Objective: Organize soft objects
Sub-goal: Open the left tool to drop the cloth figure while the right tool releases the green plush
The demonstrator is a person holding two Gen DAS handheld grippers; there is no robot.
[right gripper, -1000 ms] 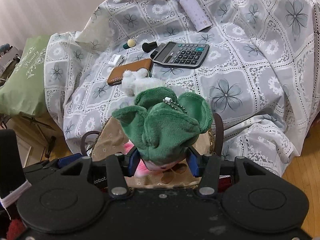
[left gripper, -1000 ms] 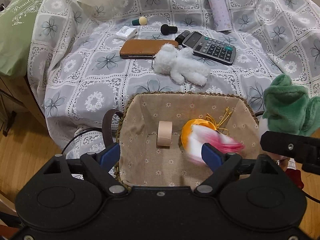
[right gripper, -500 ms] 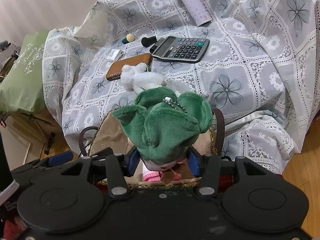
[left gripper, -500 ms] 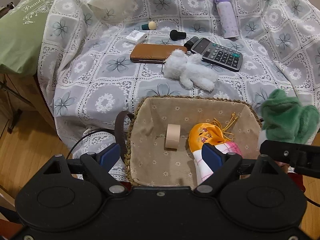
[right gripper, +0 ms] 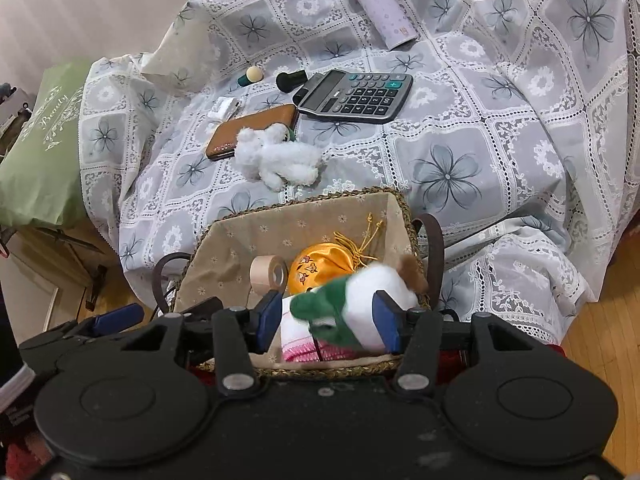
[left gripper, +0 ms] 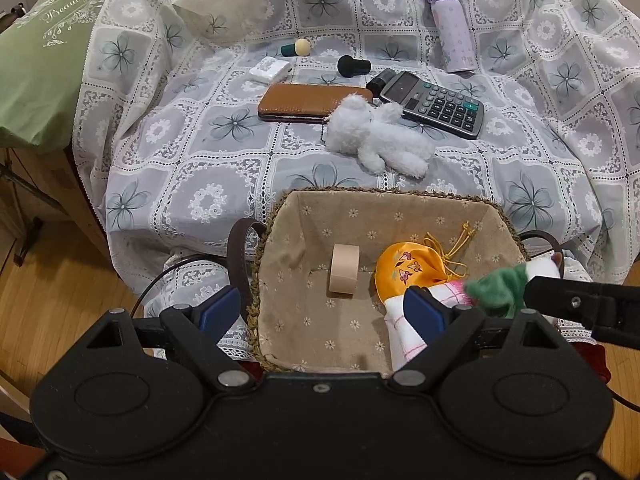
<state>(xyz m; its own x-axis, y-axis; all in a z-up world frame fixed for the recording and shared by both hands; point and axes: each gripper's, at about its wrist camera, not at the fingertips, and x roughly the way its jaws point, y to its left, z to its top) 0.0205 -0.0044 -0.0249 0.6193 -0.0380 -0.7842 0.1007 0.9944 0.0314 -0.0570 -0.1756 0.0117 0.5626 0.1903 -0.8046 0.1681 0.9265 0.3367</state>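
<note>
My right gripper (right gripper: 327,320) has its jaws closed in narrow, with the plush toy (right gripper: 352,304) between the blue pads. The toy is blurry, so I cannot tell how hard the pads press on it.

The toy lies on its side. Its long way runs across my jaws, from low on the left to a bit higher on the right. The green end points left. The white end, with a small brown bit, points right, at the basket's right rim. The toy is over the near right corner of the basket (right gripper: 304,200), above a pink and white cloth (right gripper: 296,340).

Both my hands tip forward and down at the basket. My right hand sits over the near rim. My left gripper (left gripper: 322,312) is just beside it, over the near left corner, with its jaws wide open and nothing in them.

The toy looks soft and fuzzy, dark green and white. Deeper in the basket are an orange pouch (right gripper: 320,266) and a roll of tape (right gripper: 269,274) standing on its edge.
</note>
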